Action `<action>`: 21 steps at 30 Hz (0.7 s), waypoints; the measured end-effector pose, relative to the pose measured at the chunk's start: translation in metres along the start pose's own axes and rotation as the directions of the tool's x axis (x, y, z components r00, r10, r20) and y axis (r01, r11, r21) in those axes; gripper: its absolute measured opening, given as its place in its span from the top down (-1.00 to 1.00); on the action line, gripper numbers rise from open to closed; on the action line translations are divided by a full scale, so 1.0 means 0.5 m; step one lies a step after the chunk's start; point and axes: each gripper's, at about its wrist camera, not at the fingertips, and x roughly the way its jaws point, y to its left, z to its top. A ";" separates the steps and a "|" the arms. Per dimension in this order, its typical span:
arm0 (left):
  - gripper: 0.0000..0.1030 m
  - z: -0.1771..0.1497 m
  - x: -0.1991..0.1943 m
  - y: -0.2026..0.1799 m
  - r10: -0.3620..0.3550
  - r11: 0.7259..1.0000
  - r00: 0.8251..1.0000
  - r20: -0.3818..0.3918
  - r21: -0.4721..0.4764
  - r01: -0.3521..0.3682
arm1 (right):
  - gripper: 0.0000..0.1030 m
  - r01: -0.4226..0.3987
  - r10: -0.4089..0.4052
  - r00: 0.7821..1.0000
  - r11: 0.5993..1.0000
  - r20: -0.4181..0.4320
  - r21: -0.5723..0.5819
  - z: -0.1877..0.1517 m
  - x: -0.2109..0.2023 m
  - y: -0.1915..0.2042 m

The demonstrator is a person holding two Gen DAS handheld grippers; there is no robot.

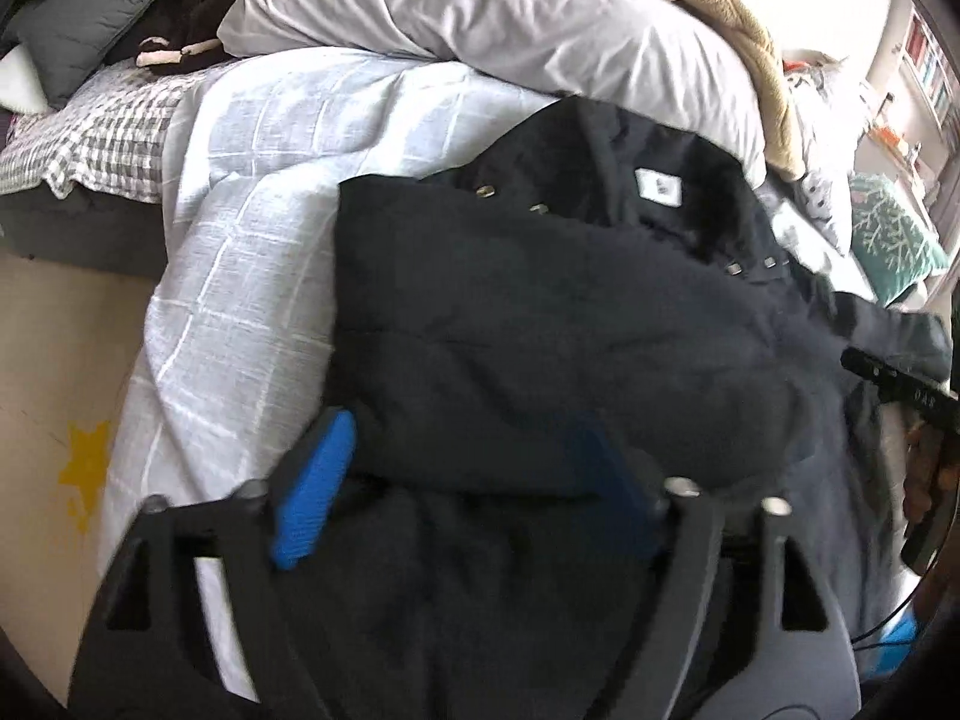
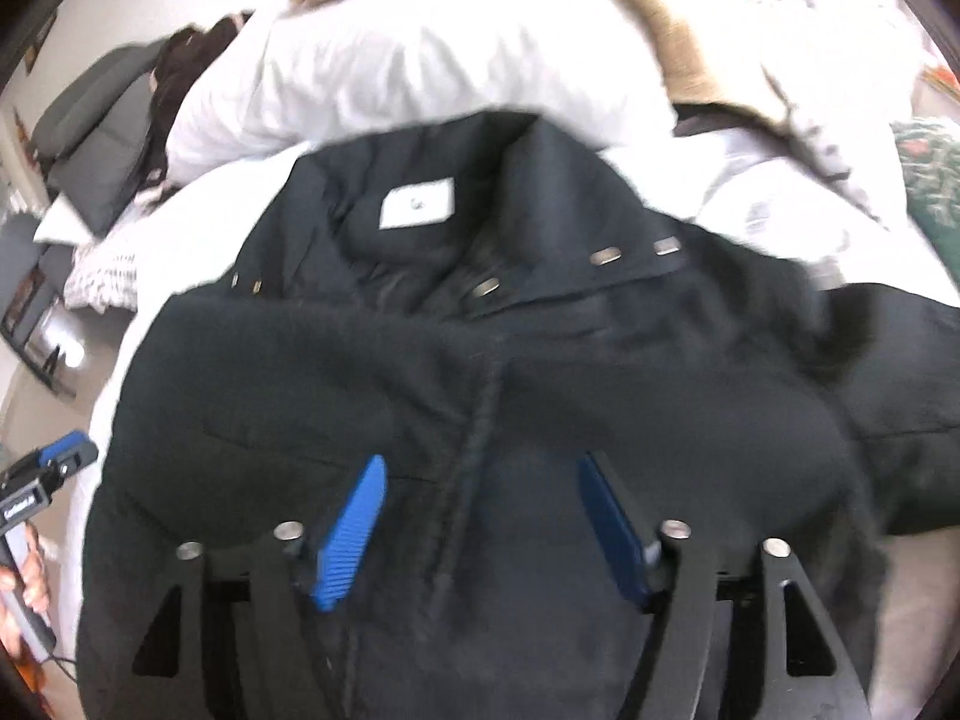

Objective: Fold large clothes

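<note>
A large black padded jacket [image 1: 570, 312] lies on the bed with its collar, white label and metal snaps at the far end; it also fills the right wrist view [image 2: 480, 372]. My left gripper [image 1: 462, 438] is open over the jacket's near left part, blue fingers [image 1: 315, 492] spread wide with nothing between them. My right gripper [image 2: 480, 480] is open above the jacket's middle seam, blue pads [image 2: 351, 531] apart and empty. The right gripper shows at the right edge of the left wrist view [image 1: 888, 378]. The left gripper shows at the left edge of the right wrist view [image 2: 42, 480].
The jacket rests on a pale blue checked sheet [image 1: 252, 228]. White pillows [image 1: 480, 12] and a tan blanket [image 1: 744, 36] pile up behind it. Grey and dark clothes [image 1: 90, 12] lie at the far left. The bed edge and floor [image 1: 54, 372] are on the left.
</note>
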 end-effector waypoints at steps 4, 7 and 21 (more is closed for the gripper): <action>-0.64 0.011 -0.033 -0.049 -0.036 0.998 0.998 -0.042 -0.056 0.034 | -0.46 0.058 -0.059 0.998 0.998 0.030 0.036 -0.003 -0.088 -0.069; -0.65 0.015 -0.043 -0.080 -0.052 0.990 0.995 -0.082 -0.136 0.041 | -0.57 0.116 -0.121 0.991 0.990 0.062 0.076 -0.004 -0.158 -0.133; -0.89 0.000 -0.074 -0.223 -0.040 0.979 0.997 -0.067 -0.201 0.026 | -0.67 0.287 -0.359 0.932 0.804 0.041 0.520 -0.071 -0.366 -0.535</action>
